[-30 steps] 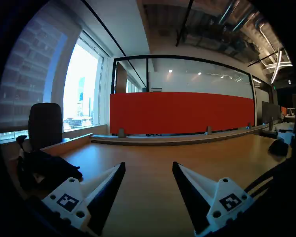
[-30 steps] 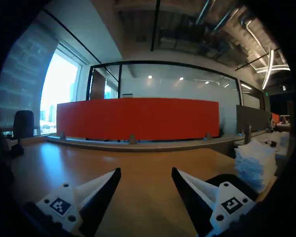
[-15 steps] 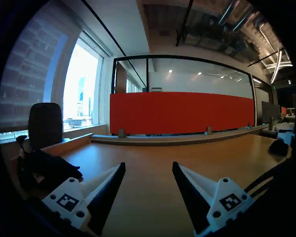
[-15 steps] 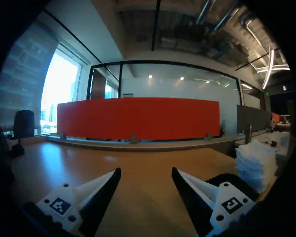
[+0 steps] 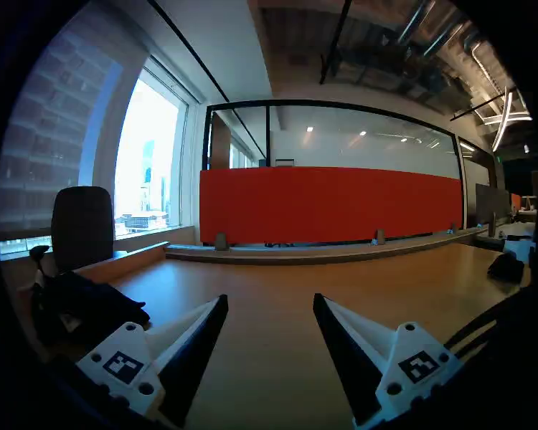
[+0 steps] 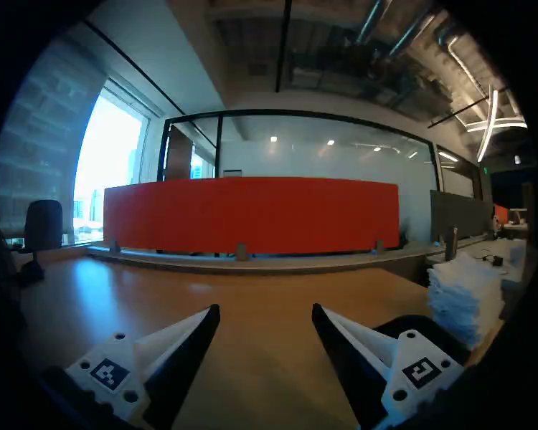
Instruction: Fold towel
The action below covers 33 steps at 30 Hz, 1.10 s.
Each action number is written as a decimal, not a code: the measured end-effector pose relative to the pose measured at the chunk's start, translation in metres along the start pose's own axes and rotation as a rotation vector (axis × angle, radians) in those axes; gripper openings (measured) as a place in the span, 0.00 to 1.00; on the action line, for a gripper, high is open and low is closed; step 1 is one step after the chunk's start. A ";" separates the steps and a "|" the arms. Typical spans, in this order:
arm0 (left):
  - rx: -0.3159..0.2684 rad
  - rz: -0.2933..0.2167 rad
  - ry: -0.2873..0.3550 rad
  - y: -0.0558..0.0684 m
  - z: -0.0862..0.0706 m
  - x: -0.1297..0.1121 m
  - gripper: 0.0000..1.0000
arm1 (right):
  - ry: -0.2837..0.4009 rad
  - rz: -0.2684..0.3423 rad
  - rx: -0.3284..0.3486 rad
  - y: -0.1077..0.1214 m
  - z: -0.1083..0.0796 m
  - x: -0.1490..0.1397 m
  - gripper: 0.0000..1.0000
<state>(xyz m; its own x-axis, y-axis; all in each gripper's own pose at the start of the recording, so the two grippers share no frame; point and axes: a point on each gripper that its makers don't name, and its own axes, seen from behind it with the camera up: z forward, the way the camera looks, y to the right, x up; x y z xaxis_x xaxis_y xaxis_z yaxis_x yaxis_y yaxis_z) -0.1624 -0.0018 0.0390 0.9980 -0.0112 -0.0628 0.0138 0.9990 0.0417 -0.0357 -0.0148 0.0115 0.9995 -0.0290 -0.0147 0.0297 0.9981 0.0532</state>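
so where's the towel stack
In the right gripper view, the stack of white towels sits at the right edge of the table, beyond the right tongs.

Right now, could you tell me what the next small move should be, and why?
Probably swing the right gripper toward the stack of white towels on its right. Both it and the left gripper are open and empty over the wooden table, so a towel has to be fetched first.

No readable text, only coded markers.
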 end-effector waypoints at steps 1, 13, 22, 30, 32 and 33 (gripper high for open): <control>0.000 0.000 0.000 0.000 0.000 0.000 0.88 | 0.000 0.000 0.000 0.000 0.000 0.000 0.99; 0.000 0.000 0.000 0.000 0.000 0.000 0.88 | 0.000 0.000 0.000 0.001 0.000 0.001 0.99; 0.000 0.000 0.000 0.000 0.000 0.001 0.88 | 0.000 0.000 0.000 0.001 -0.001 0.001 0.99; 0.000 0.000 -0.001 0.000 0.000 0.002 0.88 | 0.000 0.000 0.000 0.001 -0.001 0.001 0.99; 0.000 0.000 -0.001 0.000 -0.001 0.002 0.88 | 0.000 0.000 0.000 0.001 -0.001 0.001 0.99; 0.000 0.000 -0.001 0.000 -0.001 0.002 0.88 | 0.000 0.000 0.000 0.000 -0.001 0.001 0.99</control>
<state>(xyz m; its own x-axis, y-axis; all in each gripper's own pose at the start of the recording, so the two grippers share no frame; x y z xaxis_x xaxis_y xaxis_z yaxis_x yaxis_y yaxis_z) -0.1601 -0.0022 0.0380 0.9980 -0.0111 -0.0619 0.0137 0.9990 0.0417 -0.0346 -0.0143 0.0107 0.9995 -0.0290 -0.0144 0.0297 0.9982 0.0530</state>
